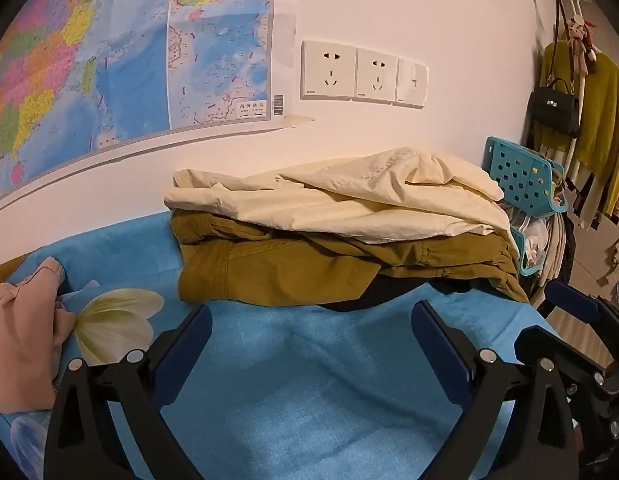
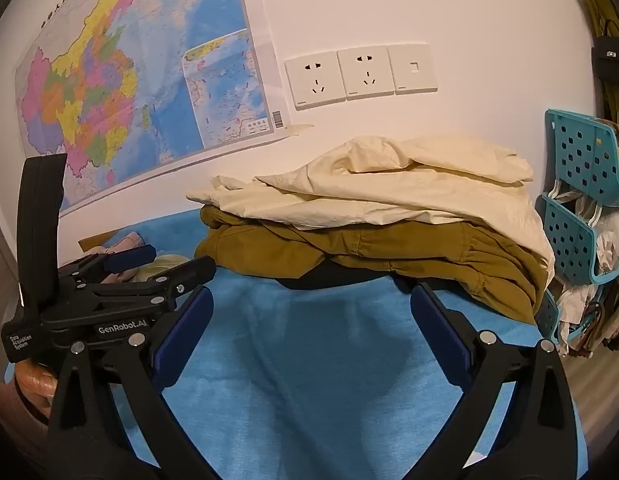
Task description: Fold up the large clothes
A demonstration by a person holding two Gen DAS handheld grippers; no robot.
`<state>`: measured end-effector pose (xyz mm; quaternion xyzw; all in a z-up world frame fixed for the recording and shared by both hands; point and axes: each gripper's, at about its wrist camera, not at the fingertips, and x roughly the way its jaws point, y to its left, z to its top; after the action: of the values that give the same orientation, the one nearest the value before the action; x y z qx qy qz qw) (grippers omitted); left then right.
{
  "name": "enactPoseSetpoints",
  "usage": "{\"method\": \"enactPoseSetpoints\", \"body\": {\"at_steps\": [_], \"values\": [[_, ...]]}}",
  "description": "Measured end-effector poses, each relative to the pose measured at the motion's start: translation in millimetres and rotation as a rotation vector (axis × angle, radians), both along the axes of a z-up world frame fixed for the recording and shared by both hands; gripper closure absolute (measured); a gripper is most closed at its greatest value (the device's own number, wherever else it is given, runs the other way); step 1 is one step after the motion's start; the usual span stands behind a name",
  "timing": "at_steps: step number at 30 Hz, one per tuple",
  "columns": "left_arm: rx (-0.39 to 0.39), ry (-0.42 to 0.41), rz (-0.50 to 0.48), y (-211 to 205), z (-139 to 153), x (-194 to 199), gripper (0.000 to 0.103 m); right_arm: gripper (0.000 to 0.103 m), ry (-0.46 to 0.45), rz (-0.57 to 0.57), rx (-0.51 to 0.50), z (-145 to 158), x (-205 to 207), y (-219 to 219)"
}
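Note:
A folded cream garment (image 1: pixel 341 196) lies on top of a folded olive-brown garment (image 1: pixel 293 268) in a stack against the wall on the blue sheet (image 1: pixel 309 380); a dark piece shows under the stack. The stack also shows in the right wrist view, cream (image 2: pixel 373 192) over olive-brown (image 2: pixel 389 248). My left gripper (image 1: pixel 311 320) is open and empty, just in front of the stack. My right gripper (image 2: pixel 311 304) is open and empty, also in front of it. A pink garment (image 1: pixel 21 336) lies crumpled at the left. The left gripper's body (image 2: pixel 109 296) shows at the left of the right wrist view.
A map (image 1: pixel 109 60) and wall sockets (image 1: pixel 361 74) are on the wall behind the stack. A teal perforated rack (image 1: pixel 525 184) with bags stands at the right, beside hanging clothes (image 1: pixel 601 132). The bed edge drops off at the right.

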<state>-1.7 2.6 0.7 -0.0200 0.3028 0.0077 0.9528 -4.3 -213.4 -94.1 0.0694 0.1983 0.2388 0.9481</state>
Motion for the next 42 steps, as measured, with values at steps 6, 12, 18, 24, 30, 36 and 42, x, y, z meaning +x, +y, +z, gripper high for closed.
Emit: {"method": "enactPoseSetpoints", "body": {"at_steps": [6,12,18,24,30,36,42], "values": [[-0.002,-0.003,-0.001,-0.3,1.4,-2.9,0.007,0.006,0.000,-0.007,-0.005,2.3,-1.6,2.3],[-0.004,-0.001,0.002,-0.7,2.0,-3.0,0.007,0.006,0.001,-0.006,-0.003,2.1,-1.4,2.2],[-0.004,-0.004,0.001,-0.2,0.7,-4.0,0.007,0.006,0.004,-0.004,-0.005,2.3,-1.8,3.6],[-0.004,-0.009,0.005,-1.5,2.2,-5.2,0.007,0.006,0.008,-0.006,-0.005,1.9,-1.4,4.4],[-0.007,-0.007,0.006,3.8,-0.4,-4.3,0.007,0.006,0.008,-0.006,-0.004,1.5,-1.5,4.9],[-0.008,-0.009,0.008,4.5,-0.4,-4.2,0.007,0.006,0.007,-0.003,-0.003,0.9,-1.8,5.3],[-0.011,-0.009,0.009,5.2,-0.3,-4.6,0.007,0.006,0.006,-0.002,-0.003,1.1,-2.6,6.0]]}}
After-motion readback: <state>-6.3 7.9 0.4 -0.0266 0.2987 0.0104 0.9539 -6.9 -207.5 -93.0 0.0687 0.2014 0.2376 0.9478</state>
